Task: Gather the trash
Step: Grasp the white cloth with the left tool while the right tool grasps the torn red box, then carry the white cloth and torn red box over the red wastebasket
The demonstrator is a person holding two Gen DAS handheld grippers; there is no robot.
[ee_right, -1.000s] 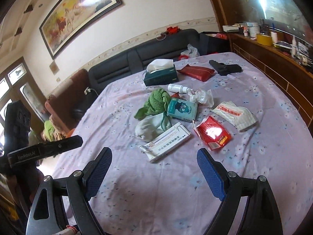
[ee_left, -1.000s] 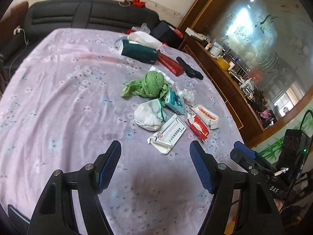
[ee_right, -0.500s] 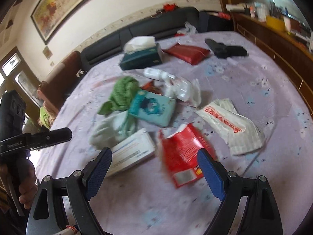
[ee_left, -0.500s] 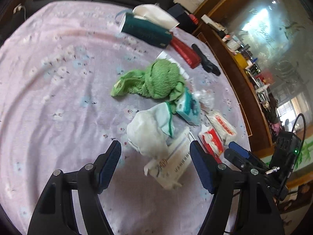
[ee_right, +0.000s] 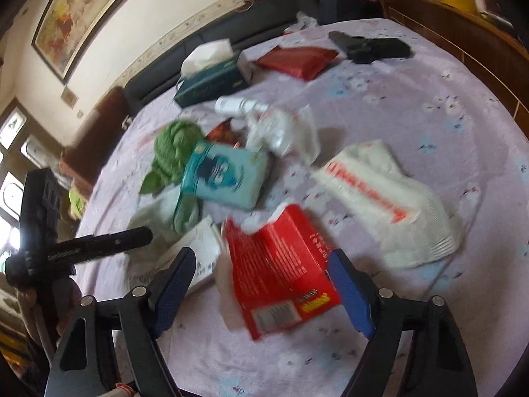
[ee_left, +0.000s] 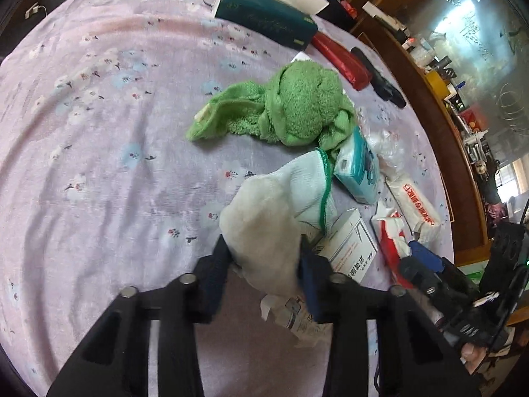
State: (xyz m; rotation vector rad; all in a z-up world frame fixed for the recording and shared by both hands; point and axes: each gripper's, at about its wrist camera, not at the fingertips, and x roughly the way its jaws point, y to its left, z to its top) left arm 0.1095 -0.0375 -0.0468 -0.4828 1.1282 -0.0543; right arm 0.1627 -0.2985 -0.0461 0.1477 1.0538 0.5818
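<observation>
The left side of the tabletop [ee_left: 99, 132] is bare lilac cloth printed with small flowers, softly creased. Toward the far edge lies a dark green tissue box [ee_left: 261, 16], a white sheet standing out of its top. Nearer the middle is a crumpled green towel [ee_left: 297, 109] of looped terry.

At the near edge, the left gripper [ee_left: 264, 261] is closing its fingers on a pale, soft wad of cloth [ee_left: 264, 231] with a green stitched hem. Both pads lie against the wad's sides, and its lower end is hidden between them. A white printed carton [ee_left: 350, 248] is partly covered by the wad and by the finger on that side. Below the fingers a scrap of crumpled printed paper peeks out, too hidden to read.

To the right, a glossy teal packet [ee_left: 358, 172] leans against the towel.

In the blurred right wrist view, the right gripper [ee_right: 261, 278] is wide and just beginning to close around a torn red cardboard packet [ee_right: 281, 264]. One pad is at the packet's edge and the other stands clear of it, over the white carton. Further right lies a flat white plastic bag [ee_right: 390, 205] with smeared red lettering.
</observation>
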